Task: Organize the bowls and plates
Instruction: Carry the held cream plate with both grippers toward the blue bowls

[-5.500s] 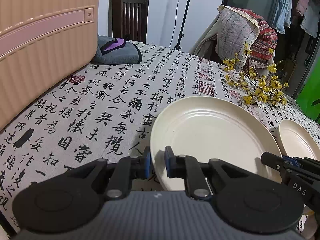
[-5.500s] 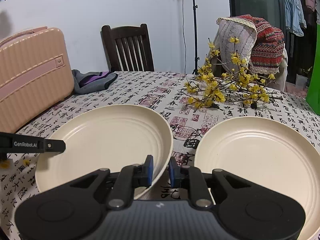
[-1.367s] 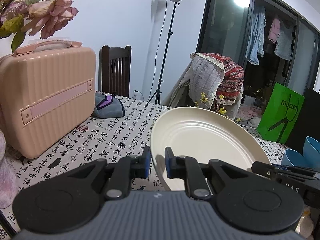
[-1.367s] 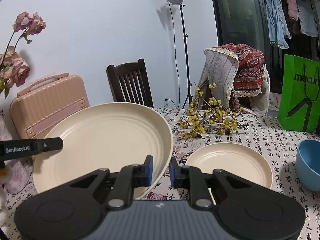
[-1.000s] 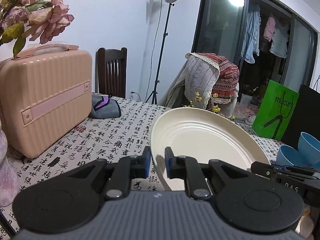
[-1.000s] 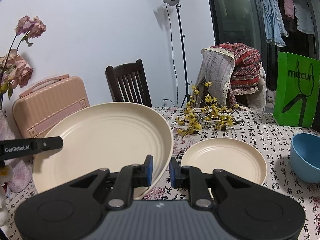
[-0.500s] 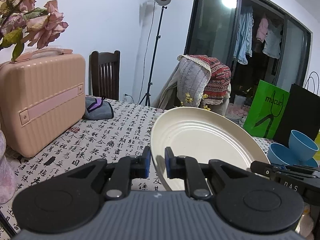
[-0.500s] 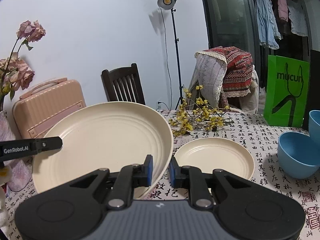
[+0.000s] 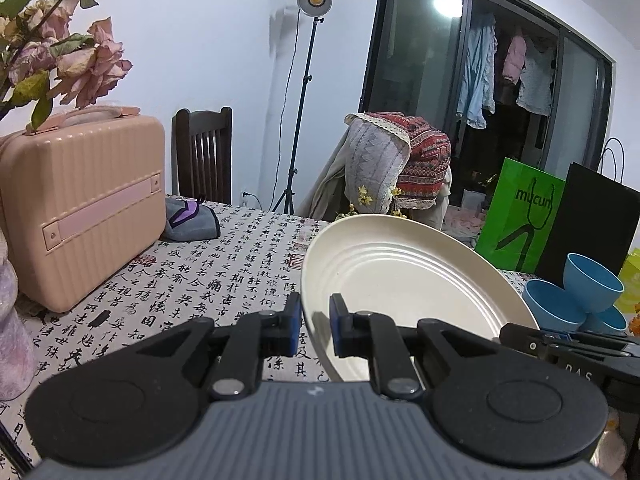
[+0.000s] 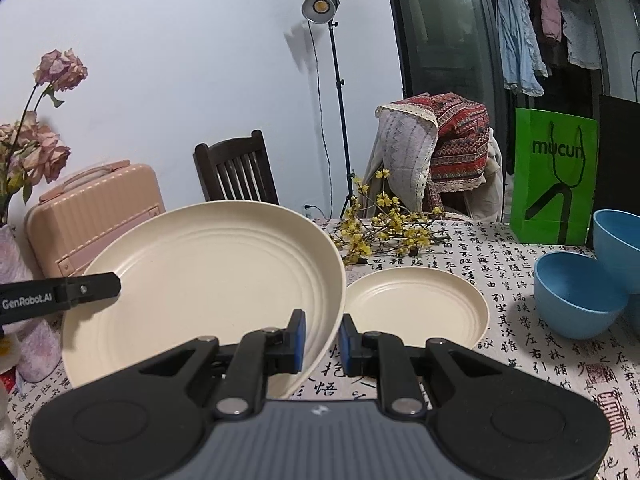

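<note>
You are facing a white-walled room with a studio lamp on a tall stand [image 10: 320, 8], dark glass doors with clothes hanging behind them, and a desk covered in a cloth printed with black calligraphy [image 9: 224, 276].

Your left gripper [image 9: 315, 326] and your right gripper [image 10: 322, 340] are both clamped on the same large cream round plate with ridged rings [image 10: 208, 280]. The left one's blue-padded fingers [image 9: 295, 322] pinch the plate's left rim, one pad on each face; the right one's fingers [image 10: 298, 340] pinch its right rim the same way. The plate is up off the desk and tilted, its hollow side facing you.

In the right wrist view, a smaller cream round plate [image 10: 416, 304] lies flat on the cloth just to the right of the big plate's lower edge and partly behind it. To the right of that small plate stand blue plastic bowls [image 10: 576, 292]; one sits on the cloth and another leans on it at a tilt. The left wrist view shows three of them bunched together.

Behind the small plate lies a sprig of yellow blossoms on dark twigs [image 10: 384, 232]. At the far left of the desk stands a peach-pink ribbed hard case with a handle [image 9: 80, 208], with a folded grey and purple cloth [image 9: 192, 220] just beside it. Faded pink roses [image 9: 80, 60] hang into view at the upper left. A dark wooden chair [image 10: 236, 172] stands beyond the desk, a second chair draped in patterned throws [image 10: 440, 156] stands to its right, and a bright green paper bag [image 10: 554, 176] stands at the far right of the desk.
</note>
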